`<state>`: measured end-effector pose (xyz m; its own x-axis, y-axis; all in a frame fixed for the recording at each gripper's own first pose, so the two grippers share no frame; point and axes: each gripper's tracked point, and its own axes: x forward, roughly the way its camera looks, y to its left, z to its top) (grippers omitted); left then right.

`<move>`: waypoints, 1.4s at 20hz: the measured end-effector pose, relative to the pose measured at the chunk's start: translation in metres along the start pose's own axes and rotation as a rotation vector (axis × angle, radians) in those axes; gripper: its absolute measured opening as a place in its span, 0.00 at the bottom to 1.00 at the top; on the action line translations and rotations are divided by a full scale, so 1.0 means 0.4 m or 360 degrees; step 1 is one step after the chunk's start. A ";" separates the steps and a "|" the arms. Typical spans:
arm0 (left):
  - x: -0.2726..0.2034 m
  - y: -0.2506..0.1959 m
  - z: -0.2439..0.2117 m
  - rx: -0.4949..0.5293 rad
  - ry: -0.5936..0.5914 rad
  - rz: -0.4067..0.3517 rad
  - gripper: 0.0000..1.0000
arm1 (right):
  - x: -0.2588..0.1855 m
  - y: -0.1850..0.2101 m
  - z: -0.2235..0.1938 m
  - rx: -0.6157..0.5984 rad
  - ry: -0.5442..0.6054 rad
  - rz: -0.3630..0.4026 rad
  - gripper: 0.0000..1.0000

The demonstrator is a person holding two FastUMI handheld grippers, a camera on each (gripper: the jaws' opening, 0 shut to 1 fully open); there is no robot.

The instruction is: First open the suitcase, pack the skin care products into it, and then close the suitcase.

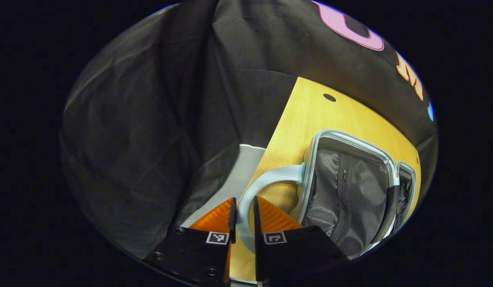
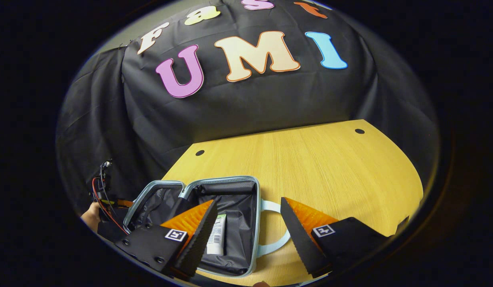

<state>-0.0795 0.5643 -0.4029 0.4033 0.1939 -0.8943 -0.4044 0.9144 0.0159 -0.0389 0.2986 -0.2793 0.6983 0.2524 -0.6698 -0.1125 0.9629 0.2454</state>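
The light blue suitcase [image 2: 220, 178] lies open flat on the wooden table [image 2: 330, 167], both halves lined in grey. A white skin care tube [image 2: 217, 235] lies in its right half. My right gripper [image 2: 247, 203] hovers open just above that half, one finger over the lining and the other over the near handle [image 2: 275, 207]. In the left gripper view, the mesh-pocket half [image 1: 350, 139] lies to the right. Its pale blue handle [image 1: 270, 175] loops down between my left gripper's [image 1: 244, 199] fingers, which are shut on it.
A hand [image 2: 89, 217] and a gripper body with red wires [image 2: 105, 191] sit at the suitcase's far left side. The table's left edge [image 1: 276, 131] drops off to a grey floor [image 1: 238, 171]. Bare tabletop stretches behind and to the right of the suitcase.
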 end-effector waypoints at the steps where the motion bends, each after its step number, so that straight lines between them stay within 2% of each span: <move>1: 0.000 0.000 -0.002 0.0022 0.0019 -0.0003 0.16 | 0.001 -0.003 0.001 0.0003 -0.0002 0.0001 0.98; 3: 0.003 -0.005 -0.006 0.0038 0.0028 -0.0020 0.16 | 0.000 -0.013 0.004 0.0007 -0.0012 -0.0011 0.98; 6: 0.022 0.013 -0.023 0.0003 0.0089 -0.0003 0.20 | -0.006 -0.021 0.009 0.0012 -0.0033 -0.0029 0.98; 7: 0.021 0.011 -0.029 -0.0024 0.0122 -0.0007 0.16 | -0.007 -0.023 0.009 0.0007 -0.0039 -0.0034 0.98; 10: 0.005 0.002 -0.008 -0.0100 0.0063 -0.0042 0.05 | -0.006 -0.034 0.008 0.0003 -0.0046 -0.0047 0.98; 12: -0.028 -0.007 0.011 -0.0053 0.0034 -0.0028 0.00 | -0.003 -0.031 0.017 0.0002 -0.0052 -0.0033 0.98; 15: -0.107 -0.014 0.072 0.0015 -0.0073 -0.0006 0.00 | 0.006 -0.026 0.032 -0.0019 -0.0064 0.0000 0.98; 18: -0.210 -0.048 0.132 0.0016 -0.0149 -0.0047 0.00 | 0.011 -0.029 0.050 -0.0048 -0.0100 0.0039 0.98; 21: -0.304 -0.103 0.187 0.0091 -0.0300 -0.0068 0.00 | 0.009 -0.046 0.055 -0.0074 -0.0119 0.0080 0.98; 28: -0.482 -0.251 0.243 0.0213 -0.0428 0.0027 0.00 | -0.032 -0.149 0.088 -0.0170 -0.0147 0.0169 0.98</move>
<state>-0.0369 0.4697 -0.1886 0.6075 0.2801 -0.7433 -0.3082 0.9456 0.1044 -0.0164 0.2347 -0.2607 0.7401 0.3481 -0.5754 -0.2604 0.9372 0.2321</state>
